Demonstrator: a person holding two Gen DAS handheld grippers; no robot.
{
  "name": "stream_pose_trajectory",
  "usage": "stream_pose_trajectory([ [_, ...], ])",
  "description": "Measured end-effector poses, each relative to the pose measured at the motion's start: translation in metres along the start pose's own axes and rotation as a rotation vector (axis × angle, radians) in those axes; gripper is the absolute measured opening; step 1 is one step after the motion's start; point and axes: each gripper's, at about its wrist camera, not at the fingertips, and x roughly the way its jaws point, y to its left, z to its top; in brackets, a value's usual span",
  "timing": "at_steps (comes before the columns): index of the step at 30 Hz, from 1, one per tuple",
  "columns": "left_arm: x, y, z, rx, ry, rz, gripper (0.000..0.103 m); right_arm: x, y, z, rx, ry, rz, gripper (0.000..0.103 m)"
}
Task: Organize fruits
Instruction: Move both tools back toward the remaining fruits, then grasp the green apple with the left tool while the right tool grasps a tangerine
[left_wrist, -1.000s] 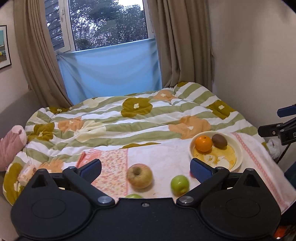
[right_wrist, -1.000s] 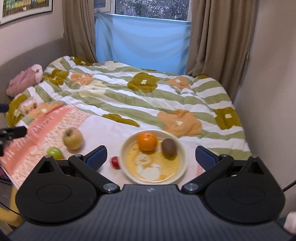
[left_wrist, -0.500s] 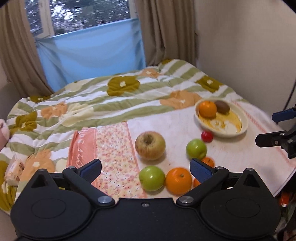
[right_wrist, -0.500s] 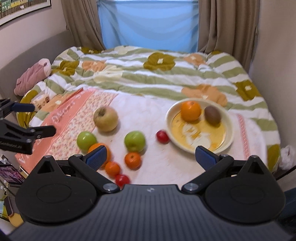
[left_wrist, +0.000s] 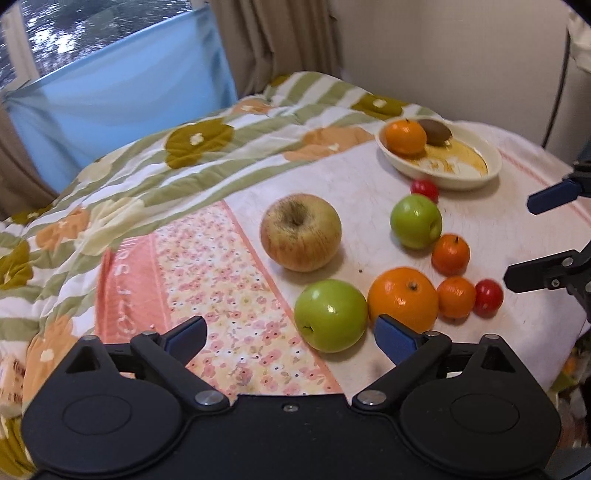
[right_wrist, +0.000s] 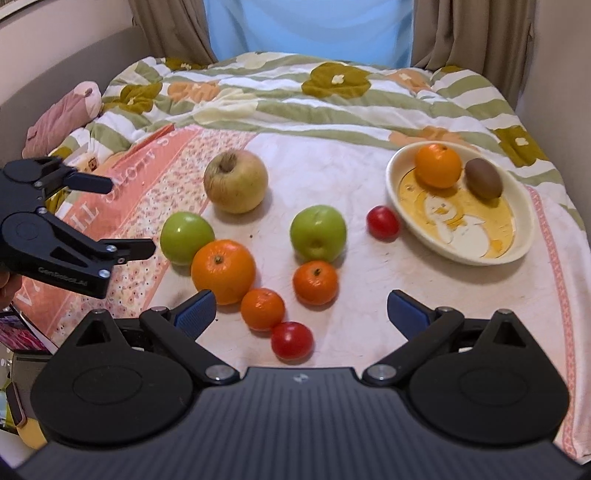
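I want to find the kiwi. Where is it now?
The kiwi lies in the bowl at right in the right wrist view, beside an orange.

In the right wrist view, a bowl (right_wrist: 521, 236) is placed at the right on the bed (right_wrist: 295, 96), with an orange (right_wrist: 438, 165) and a kiwi (right_wrist: 483, 178) inside. Left of it, apples (right_wrist: 317, 232), mandarins (right_wrist: 315, 282) and tomatoes (right_wrist: 383, 222) are spread over a cloth (right_wrist: 369, 177).

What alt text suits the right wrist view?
Open right gripper above loose fruit on a cloth-covered bed: apples, oranges, small red fruits. A bowl at right holds an orange and a kiwi; the open left gripper enters from the left.
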Motion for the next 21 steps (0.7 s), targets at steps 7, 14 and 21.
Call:
stream_pose_trajectory([
  [7, 0.028, -0.002, 0.001, 0.078, 0.025, -0.041, 0.094, 0.024, 0.012, -0.006, -0.023, 0.042, 0.015, 0.098],
  [14, 0.042, -0.003, 0.003, 0.122, 0.031, -0.087, 0.09, 0.039, 0.018, -0.007, -0.042, 0.07, 0.022, 0.084],
  [21, 0.048, -0.004, 0.004, 0.15, 0.015, -0.127, 0.084, 0.047, 0.022, -0.007, -0.074, 0.086, 0.027, 0.079],
])
